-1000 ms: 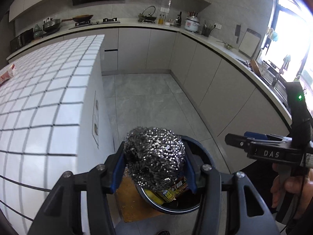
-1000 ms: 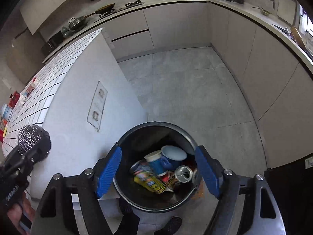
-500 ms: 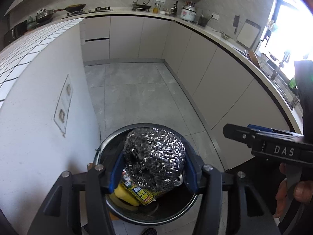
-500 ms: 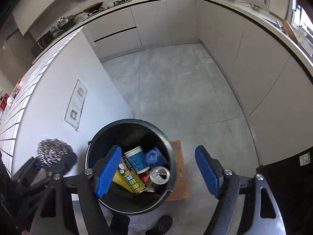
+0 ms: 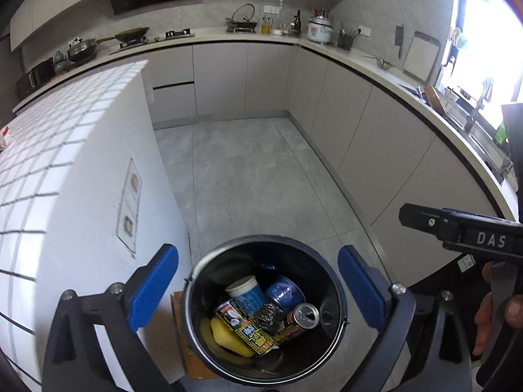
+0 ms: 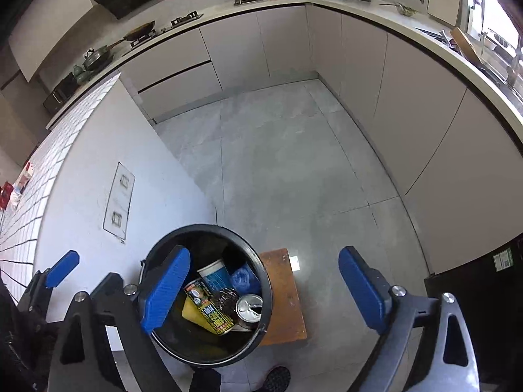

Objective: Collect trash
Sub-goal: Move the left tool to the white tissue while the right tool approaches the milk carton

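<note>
A black round trash bin (image 5: 196, 281) stands on the floor beside the white island; it also shows in the right wrist view (image 6: 264, 294). Inside lie the steel wool scourer (image 5: 270, 316) (image 6: 225, 299), a paper cup (image 5: 245, 292), a blue crumpled item (image 5: 283, 294), a drink can (image 5: 304, 317), a yellow-labelled can (image 5: 245, 326) and a yellow sponge (image 5: 225, 334). My left gripper (image 5: 258, 289) is open and empty, directly above the bin. My right gripper (image 6: 263, 285) is open and empty, above the bin's right side.
The white tiled island (image 5: 65, 163) is on the left, with sockets in its side panel (image 5: 129, 205). A wooden board (image 6: 284, 294) lies under the bin. Grey cabinets (image 5: 392, 150) line the back and right. The grey floor (image 5: 248, 176) stretches ahead.
My left gripper opened and let go of the steel wool scourer, which fell into the bin among the trash. The right gripper stayed open over the bin.
</note>
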The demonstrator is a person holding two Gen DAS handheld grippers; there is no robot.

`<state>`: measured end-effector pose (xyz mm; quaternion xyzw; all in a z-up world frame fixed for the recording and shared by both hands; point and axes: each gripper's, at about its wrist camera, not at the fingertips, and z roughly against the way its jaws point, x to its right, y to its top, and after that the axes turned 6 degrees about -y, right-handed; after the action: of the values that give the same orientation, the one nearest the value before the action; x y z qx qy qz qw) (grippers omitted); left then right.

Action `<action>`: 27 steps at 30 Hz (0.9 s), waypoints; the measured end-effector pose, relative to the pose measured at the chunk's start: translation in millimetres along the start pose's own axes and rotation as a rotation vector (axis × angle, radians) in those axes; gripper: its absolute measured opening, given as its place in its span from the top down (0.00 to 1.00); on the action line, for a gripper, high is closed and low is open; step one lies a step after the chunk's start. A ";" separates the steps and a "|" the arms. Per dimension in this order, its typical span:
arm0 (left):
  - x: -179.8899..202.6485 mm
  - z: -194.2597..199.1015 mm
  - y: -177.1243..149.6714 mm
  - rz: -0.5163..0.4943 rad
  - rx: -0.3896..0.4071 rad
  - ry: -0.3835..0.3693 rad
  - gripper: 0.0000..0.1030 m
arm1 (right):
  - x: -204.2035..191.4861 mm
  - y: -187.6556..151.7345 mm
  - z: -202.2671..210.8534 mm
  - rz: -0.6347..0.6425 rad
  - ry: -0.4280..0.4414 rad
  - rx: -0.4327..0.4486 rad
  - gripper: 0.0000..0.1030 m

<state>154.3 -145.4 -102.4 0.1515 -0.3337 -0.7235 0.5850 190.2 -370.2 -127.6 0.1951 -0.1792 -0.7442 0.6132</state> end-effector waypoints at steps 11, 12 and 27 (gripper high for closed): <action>-47.2 44.8 23.5 0.034 0.056 0.066 0.04 | -49.3 24.4 21.0 0.057 0.054 0.053 0.09; -53.5 50.2 24.5 0.036 0.065 0.078 0.04 | -57.1 26.9 23.5 0.068 0.061 0.057 0.09; -214.7 131.0 15.4 0.193 0.163 0.311 0.04 | -226.9 66.1 50.6 0.264 0.241 0.125 0.09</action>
<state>143.8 96.6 -33.1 0.2757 -0.3099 -0.6027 0.6817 259.0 -158.0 -34.6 0.2952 -0.1743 -0.6160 0.7093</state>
